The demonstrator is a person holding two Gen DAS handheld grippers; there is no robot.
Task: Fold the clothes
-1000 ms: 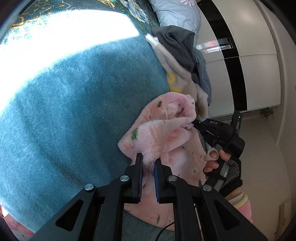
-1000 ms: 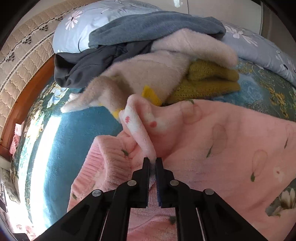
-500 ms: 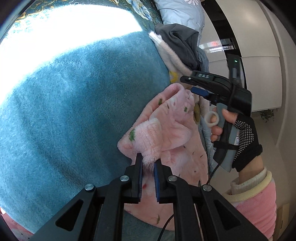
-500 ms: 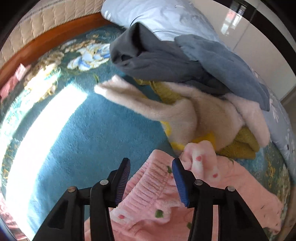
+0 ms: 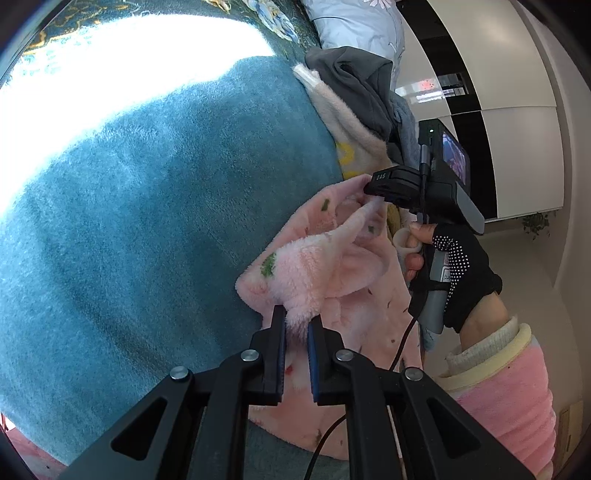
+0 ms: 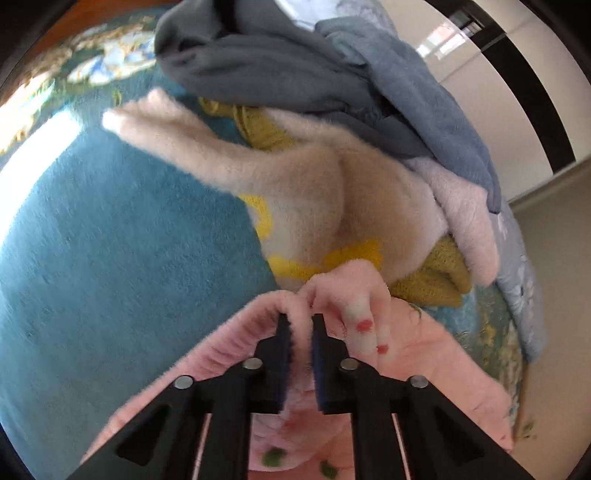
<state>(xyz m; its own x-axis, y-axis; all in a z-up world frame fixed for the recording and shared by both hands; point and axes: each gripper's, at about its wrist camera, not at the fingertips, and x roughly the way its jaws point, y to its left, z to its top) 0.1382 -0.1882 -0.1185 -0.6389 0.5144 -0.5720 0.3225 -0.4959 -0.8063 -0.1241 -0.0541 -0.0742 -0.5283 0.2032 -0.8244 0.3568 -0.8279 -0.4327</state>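
Note:
A fluffy pink garment [image 5: 332, 266] with small green and red prints lies on a teal bed cover [image 5: 147, 221]. My left gripper [image 5: 296, 321] is shut on a bunched fold of it at its near edge. My right gripper [image 6: 301, 321] is shut on the ribbed pink edge [image 6: 258, 314] farther along; in the left wrist view it [image 5: 373, 188] pinches the garment's far corner, held by a gloved hand. The cloth stretches between the two grippers.
A heap of clothes [image 6: 332, 110] lies just beyond: a cream fleece with yellow trim [image 6: 314, 192], mustard knit, dark grey and blue-grey garments. A pale blue pillow [image 5: 351, 26] is behind. Wardrobe doors [image 5: 517, 110] and floor are to the right.
My right gripper let go of the cloth, opened, moved along the edge and has closed again on the ribbed pink edge. My left gripper has kept its hold and place.

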